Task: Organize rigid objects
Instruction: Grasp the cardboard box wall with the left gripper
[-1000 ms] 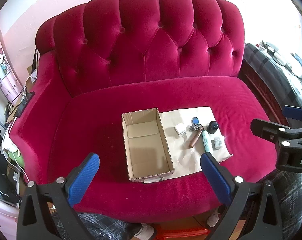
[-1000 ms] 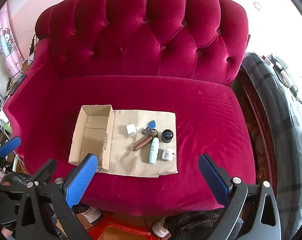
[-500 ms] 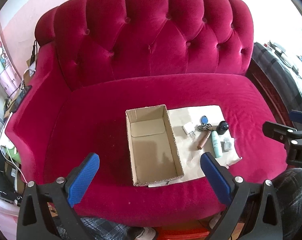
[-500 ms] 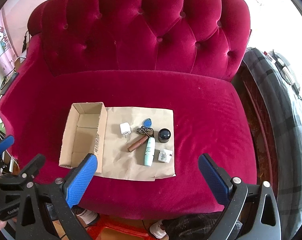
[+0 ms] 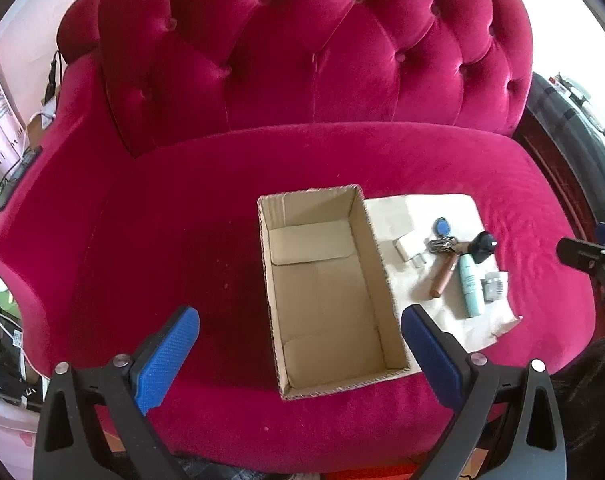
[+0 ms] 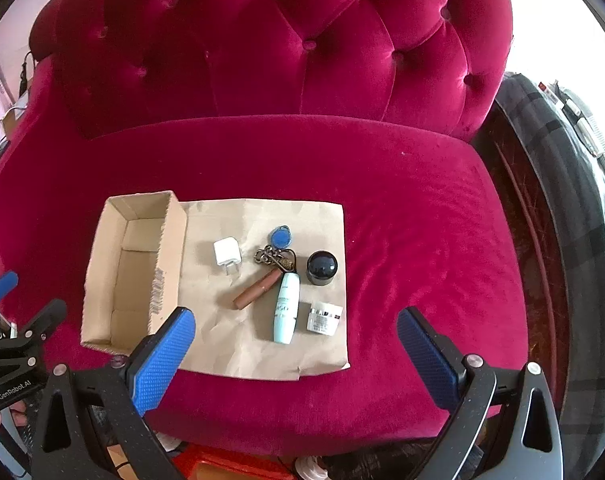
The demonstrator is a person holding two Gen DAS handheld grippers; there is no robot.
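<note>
The left gripper (image 5: 300, 350) is held wide open and empty above the front of the cardboard box (image 5: 326, 292), whose bare floor is fully seen only in the left wrist view. The right gripper (image 6: 296, 344) is likewise spread wide with nothing held, over the brown paper (image 6: 238, 344). There the white charger (image 6: 227, 253), blue key fob (image 6: 280, 237), brown tube (image 6: 257, 289), pale bottle (image 6: 286, 307), black jar (image 6: 322, 266) and small white jar (image 6: 323, 317) are laid out plainly, beside the box, on the red sofa (image 6: 422, 216).

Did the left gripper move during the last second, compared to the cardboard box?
Yes. The left gripper came closer to the cardboard box, which now sits larger and lower between its open fingers.
</note>
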